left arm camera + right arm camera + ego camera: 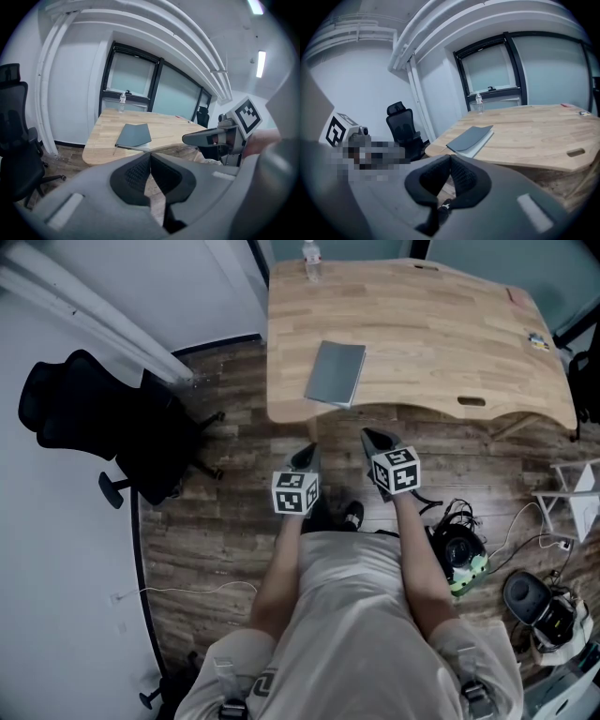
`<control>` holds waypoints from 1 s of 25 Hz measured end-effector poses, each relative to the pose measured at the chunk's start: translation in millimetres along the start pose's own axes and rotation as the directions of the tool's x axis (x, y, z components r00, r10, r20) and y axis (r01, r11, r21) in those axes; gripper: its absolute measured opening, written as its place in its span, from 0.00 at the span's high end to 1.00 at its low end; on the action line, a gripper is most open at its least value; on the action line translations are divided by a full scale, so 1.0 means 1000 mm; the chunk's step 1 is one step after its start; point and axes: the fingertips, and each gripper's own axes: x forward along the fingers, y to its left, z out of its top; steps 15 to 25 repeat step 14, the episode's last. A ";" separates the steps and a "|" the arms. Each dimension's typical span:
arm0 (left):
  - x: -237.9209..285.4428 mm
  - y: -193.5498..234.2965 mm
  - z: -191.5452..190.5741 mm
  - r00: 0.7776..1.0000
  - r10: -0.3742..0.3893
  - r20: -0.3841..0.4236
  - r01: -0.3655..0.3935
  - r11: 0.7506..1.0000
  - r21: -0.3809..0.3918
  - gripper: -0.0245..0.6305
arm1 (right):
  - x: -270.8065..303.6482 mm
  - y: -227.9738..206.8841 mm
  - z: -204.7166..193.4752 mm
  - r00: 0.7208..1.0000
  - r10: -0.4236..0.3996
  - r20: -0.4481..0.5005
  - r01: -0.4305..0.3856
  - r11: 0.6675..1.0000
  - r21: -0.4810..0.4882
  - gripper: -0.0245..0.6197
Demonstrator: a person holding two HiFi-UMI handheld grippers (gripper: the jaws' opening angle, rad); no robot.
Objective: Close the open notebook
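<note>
From the head view, the notebook point(335, 372) lies on the tabletop point(441, 343) towards its left end, with its near corner close to the front edge. It shows one flat grey cover and no spread pages, so I judge it to be closed already. The person stands back from the tabletop. The left gripper point(307, 454) and the right gripper point(373, 439) hang over the floor side by side, both well apart from the notebook. If anything is left to do, I'd say it is only to press the cover flat. That is best done with a light touch from above, near the spine, so the notebook does not slide off the edge.

In the left gripper view, the jaws meet in a tight seam with nothing caught between them, so this gripper is clenched and empty. The notebook sits beyond them, grey cover uppermost. A water bottle point(122, 98) stands at the far edge by the window.

In the right gripper view, this pair of jaws is also pressed together on nothing and touches nothing. From this side a pale sliver of pages shows under the cover's long edge. A black office chair point(404, 124) stands off to the left by the wall.
</note>
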 end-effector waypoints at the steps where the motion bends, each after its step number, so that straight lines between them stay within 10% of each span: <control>1: 0.000 -0.001 0.000 1.000 -0.002 0.001 0.002 1.000 0.001 0.95 | -0.001 -0.001 0.000 1.000 -0.002 0.001 0.002 1.000 -0.001 0.96; 25: 0.001 -0.003 -0.001 1.000 -0.008 0.003 0.008 1.000 0.001 0.95 | -0.004 0.001 -0.003 1.000 0.005 -0.003 -0.005 1.000 -0.011 0.96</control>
